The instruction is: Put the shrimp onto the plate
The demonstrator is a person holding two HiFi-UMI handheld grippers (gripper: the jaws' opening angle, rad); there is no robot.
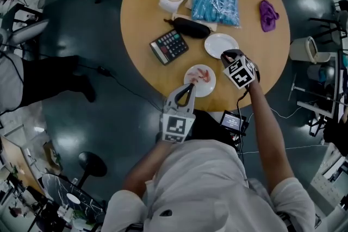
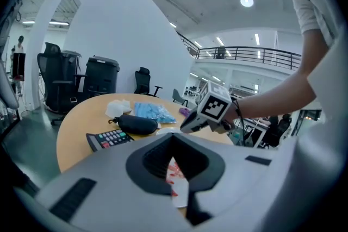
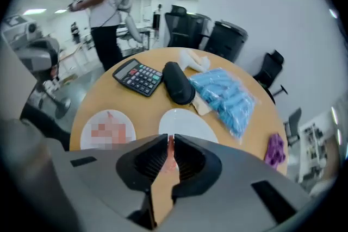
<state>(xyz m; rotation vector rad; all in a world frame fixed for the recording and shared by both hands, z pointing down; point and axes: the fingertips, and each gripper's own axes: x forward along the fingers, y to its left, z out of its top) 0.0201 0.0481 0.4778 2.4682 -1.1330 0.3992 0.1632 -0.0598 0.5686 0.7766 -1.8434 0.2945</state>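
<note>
While the right tongs (image 3: 170, 148) pinch a pink shrimp (image 3: 169, 157) that hangs long-way down, the empty plate (image 3: 187, 123) sits just under them and a bit to the far side. I think the shrimp only needs to go a little farther and down. Nothing stands in the way. The left tongs (image 1: 190, 86) are pressed together with nothing in them, over the near plate (image 1: 209, 91) where more shrimp (image 1: 202, 74) lie. A calculator (image 1: 169, 46), a black case (image 1: 190, 27) and a blue bag (image 1: 216, 4) lie farther back on the table (image 1: 141, 8).
</note>
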